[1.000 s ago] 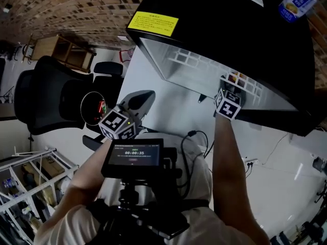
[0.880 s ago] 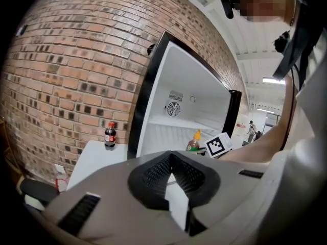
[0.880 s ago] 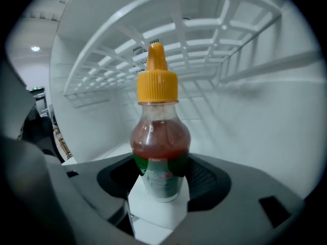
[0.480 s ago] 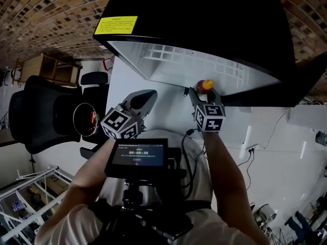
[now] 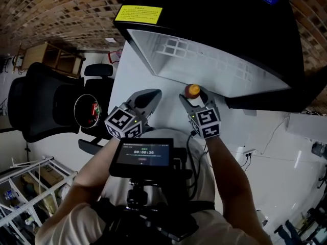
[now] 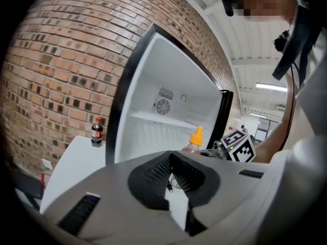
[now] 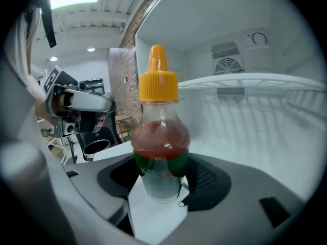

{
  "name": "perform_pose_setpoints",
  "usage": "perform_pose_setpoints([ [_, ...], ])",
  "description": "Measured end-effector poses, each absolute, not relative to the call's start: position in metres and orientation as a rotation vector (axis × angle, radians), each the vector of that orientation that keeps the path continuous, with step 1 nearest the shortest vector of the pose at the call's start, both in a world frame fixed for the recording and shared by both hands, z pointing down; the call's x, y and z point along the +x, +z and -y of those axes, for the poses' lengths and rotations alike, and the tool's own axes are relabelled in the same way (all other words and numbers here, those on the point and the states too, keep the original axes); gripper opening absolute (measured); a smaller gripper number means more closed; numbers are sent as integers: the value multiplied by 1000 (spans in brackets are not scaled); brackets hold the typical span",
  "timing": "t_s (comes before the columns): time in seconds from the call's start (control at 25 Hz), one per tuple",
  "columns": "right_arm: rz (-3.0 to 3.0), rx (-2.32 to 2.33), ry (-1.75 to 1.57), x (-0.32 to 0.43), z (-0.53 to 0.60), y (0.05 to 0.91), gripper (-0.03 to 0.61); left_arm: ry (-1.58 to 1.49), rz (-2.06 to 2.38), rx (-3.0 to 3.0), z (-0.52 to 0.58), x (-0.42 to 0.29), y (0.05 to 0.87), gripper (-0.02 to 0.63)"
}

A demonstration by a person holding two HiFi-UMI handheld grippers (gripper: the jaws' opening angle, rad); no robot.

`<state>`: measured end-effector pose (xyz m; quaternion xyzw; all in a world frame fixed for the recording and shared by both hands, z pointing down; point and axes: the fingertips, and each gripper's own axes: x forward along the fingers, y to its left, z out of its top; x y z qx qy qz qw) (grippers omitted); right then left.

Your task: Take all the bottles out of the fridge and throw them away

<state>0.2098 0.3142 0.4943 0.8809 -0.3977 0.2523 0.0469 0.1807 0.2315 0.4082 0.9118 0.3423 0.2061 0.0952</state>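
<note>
- The right gripper [image 5: 193,97] grips an orange-capped bottle [image 5: 192,90] just outside the open black fridge [image 5: 214,14].
- The left gripper [image 5: 146,98] hangs beside it, jaws together.
- A yellow sticker [image 5: 138,14] sits on the fridge's top.
- A black office chair [image 5: 41,103] and a round bin [image 5: 88,110] stand at left.

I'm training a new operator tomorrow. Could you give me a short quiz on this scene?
1. True or false: the right gripper is clamped on the orange-capped bottle.
2. Where does the dark red-capped bottle stand? A: in a bin. B: on the white surface beside the fridge. C: on the fridge's shelf.
3. Fill in: the left gripper holds ___.
Key: 1 true; 2 B; 3 nothing.
</note>
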Motion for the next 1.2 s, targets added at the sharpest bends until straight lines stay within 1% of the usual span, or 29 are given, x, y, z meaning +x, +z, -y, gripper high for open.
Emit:
perform_pose_setpoints([
  [0.4,1650,2340,663,162,-164,476,264,565,-676,2744,-112,141,422,9],
  [0.76,1944,2051,568,121,-23,467,264,524,-267,2712,1,75,435,10],
  [1.2,2141,1756,594,57,129,485,264,465,67,2666,118,5,472,9],
])
